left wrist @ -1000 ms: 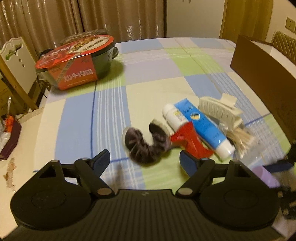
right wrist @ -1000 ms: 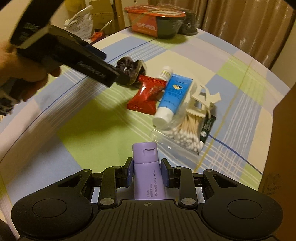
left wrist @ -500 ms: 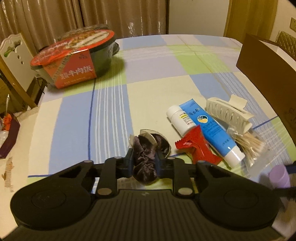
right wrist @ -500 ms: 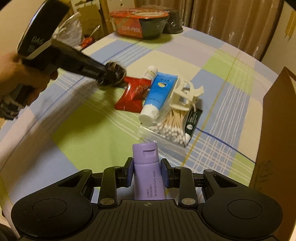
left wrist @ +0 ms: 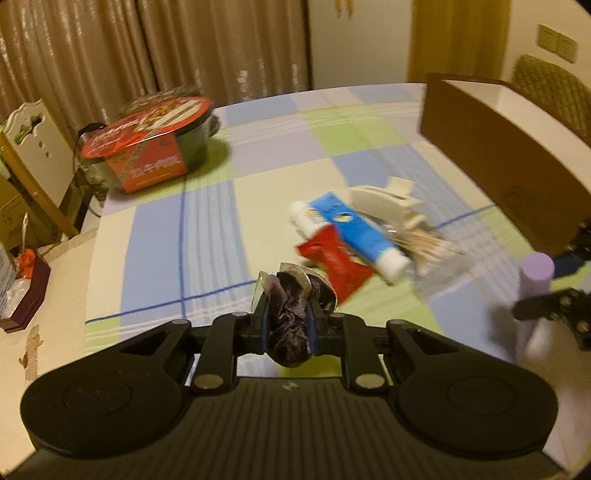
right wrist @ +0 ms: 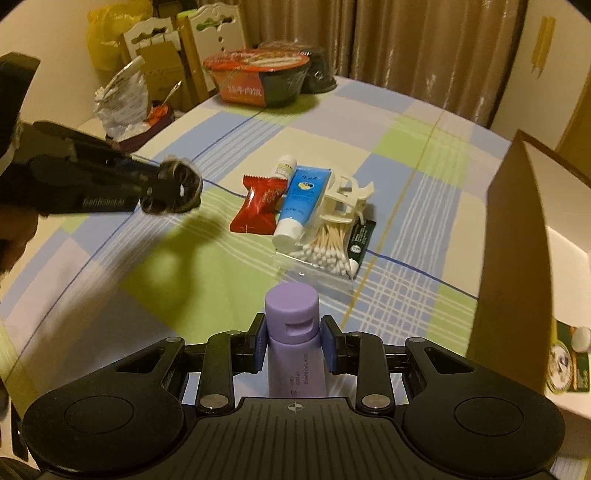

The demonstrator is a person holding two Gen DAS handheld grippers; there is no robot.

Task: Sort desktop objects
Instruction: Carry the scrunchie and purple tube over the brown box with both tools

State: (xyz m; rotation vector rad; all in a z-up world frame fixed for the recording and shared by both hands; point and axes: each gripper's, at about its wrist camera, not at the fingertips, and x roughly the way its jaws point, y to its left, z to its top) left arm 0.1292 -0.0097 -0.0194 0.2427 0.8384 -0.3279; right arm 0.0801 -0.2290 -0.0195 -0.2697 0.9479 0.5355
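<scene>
My left gripper [left wrist: 287, 317] is shut on a dark velvet scrunchie [left wrist: 290, 314], held in the air above the checked tablecloth; the scrunchie [right wrist: 177, 190] also shows at the left of the right wrist view. My right gripper [right wrist: 294, 341] is shut on a purple tube [right wrist: 293, 332], cap pointing forward; the tube [left wrist: 533, 291] appears at the right edge of the left wrist view. On the cloth lie a red snack packet [right wrist: 258, 208], a blue tube [right wrist: 301, 201], a small white bottle [right wrist: 285, 168], a white hair claw [right wrist: 345, 201] and a bag of cotton swabs [right wrist: 327, 247].
A brown cardboard box [right wrist: 517, 258] stands open at the right, with a printed item inside [right wrist: 565, 365]. A red-lidded instant meal bowl [right wrist: 258, 75] sits at the table's far end. White chairs [right wrist: 207, 22] and clutter stand beyond the left table edge.
My left gripper closed on the scrunchie and lifted it off the cloth. My right gripper, still holding the purple tube, rose and drew back toward the box side.
</scene>
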